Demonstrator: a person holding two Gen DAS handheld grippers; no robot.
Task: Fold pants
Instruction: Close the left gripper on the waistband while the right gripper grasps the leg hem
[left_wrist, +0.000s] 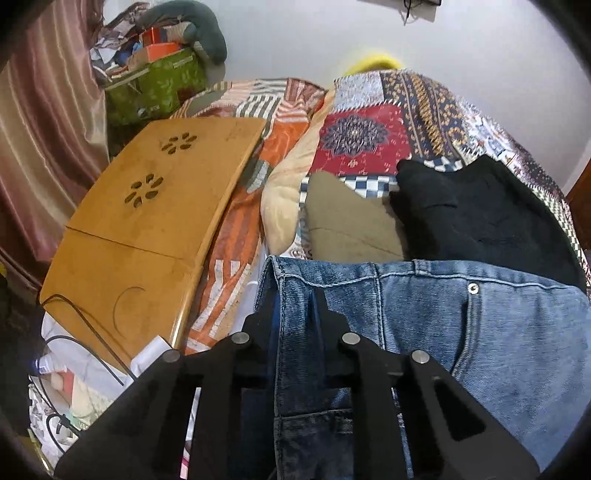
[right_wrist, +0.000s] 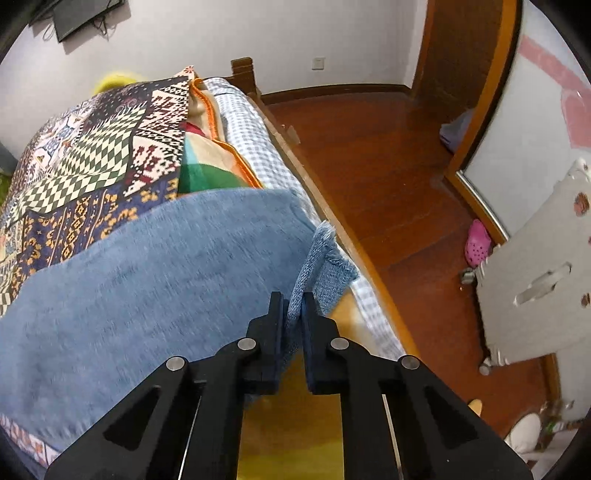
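Note:
Blue denim jeans (left_wrist: 461, 332) lie across a patterned quilt on the bed, waistband and rivet button toward the far side. My left gripper (left_wrist: 295, 306) is shut on the jeans' waistband corner at its left end. In the right wrist view the jeans' legs (right_wrist: 147, 277) spread over the quilt to the left. My right gripper (right_wrist: 294, 306) is shut on the frayed leg hem (right_wrist: 325, 258) at the bed's right edge, lifted a little off the bed.
A wooden lap desk (left_wrist: 147, 229) lies on the bed at left, with cables and clutter below it. Folded black (left_wrist: 480, 218) and khaki (left_wrist: 351, 225) clothes lie beyond the waistband. The bed's wooden rail (right_wrist: 332, 221) borders red wood floor (right_wrist: 388, 166); a grey panel (right_wrist: 535, 288) stands right.

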